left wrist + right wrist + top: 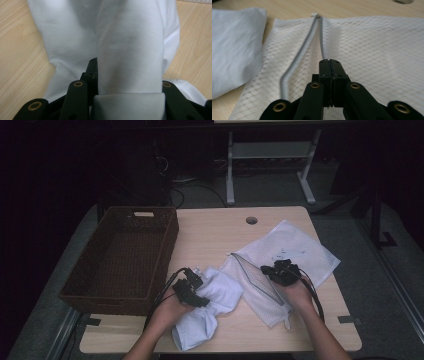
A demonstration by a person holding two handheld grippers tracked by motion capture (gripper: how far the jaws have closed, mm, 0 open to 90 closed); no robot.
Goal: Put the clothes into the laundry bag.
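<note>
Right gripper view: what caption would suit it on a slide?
Black fingers pinched shut on the upper edge of a white mesh bag's open zipper, white cloth lying alongside.

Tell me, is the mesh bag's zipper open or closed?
Open: in the right gripper view the zipper edges of the mesh bag spread apart below their joined end.

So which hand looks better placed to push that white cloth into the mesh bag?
Probably the left. The left claw is already clamped on the white cloth, right beside the mesh bag. The right claw is pinching the bag's open zipper edge, so it seems busy holding the mouth open.
</note>
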